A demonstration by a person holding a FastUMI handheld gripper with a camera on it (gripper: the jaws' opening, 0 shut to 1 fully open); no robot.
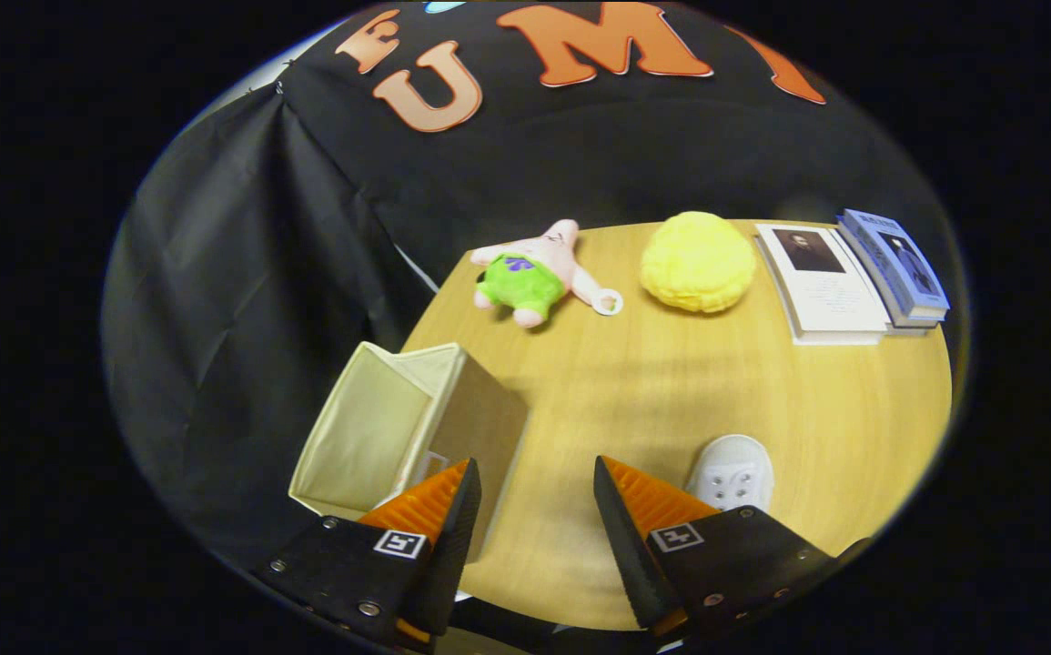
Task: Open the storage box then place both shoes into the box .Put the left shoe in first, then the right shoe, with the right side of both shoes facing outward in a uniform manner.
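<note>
Gripper (534, 500) agape over table (634, 400), nothing legible.

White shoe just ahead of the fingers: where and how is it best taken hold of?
Probably across the white shoe at its narrow width, coming down from above: its rounded toe points away over the wooden table and its heel end is hidden behind one finger. The gripper is open and empty, the storage box beside the other finger.

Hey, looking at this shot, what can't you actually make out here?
- White shoe: its rear is hidden behind a finger of the open, empty tool.
- Beige fabric storage box: a finger covers its near corner and part of the inside.
- Stacked books: cover print too small.
</note>
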